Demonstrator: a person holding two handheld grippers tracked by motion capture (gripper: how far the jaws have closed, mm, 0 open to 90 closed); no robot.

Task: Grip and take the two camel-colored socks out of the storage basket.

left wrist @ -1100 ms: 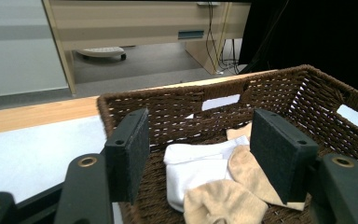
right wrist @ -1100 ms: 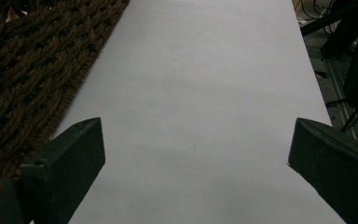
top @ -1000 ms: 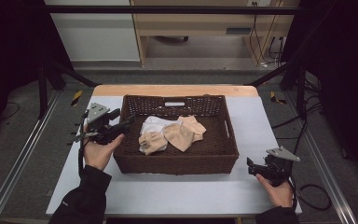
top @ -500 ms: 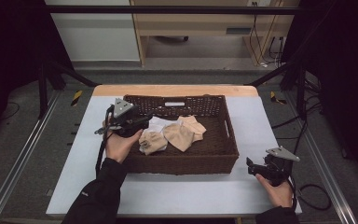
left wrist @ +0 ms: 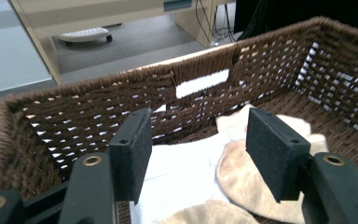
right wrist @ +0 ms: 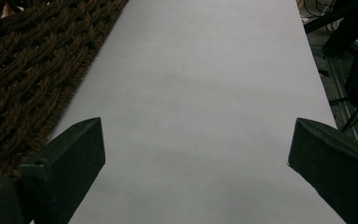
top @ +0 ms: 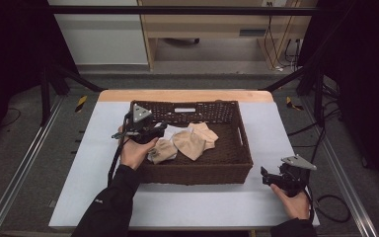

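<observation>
A brown wicker basket (top: 197, 174) stands mid-table and holds beige cloths (top: 193, 143) and a white cloth (top: 175, 132). My left gripper (top: 159, 130) hovers inside the basket's left end, jaws open and empty, pointing at the cloths. In the left gripper view the open gripper (left wrist: 198, 140) frames the white cloth (left wrist: 182, 170) and a beige cloth (left wrist: 244, 170), with the basket's far wall (left wrist: 98, 107) behind. My right gripper (top: 267, 176) rests on the table beside the basket's front right corner, open and empty. In the right gripper view the gripper (right wrist: 196, 140) spans bare table beside the basket's weave (right wrist: 23, 70).
The white tabletop (top: 276, 128) has free strips left, right and in front of the basket. A wooden edge (top: 185, 95) runs along the table's back. Metal rails flank the table, and a cabinet (top: 212, 24) stands on the floor beyond.
My left gripper has moved right, from outside the basket's left wall to over its left interior near the cloths. The right gripper has stayed put.
</observation>
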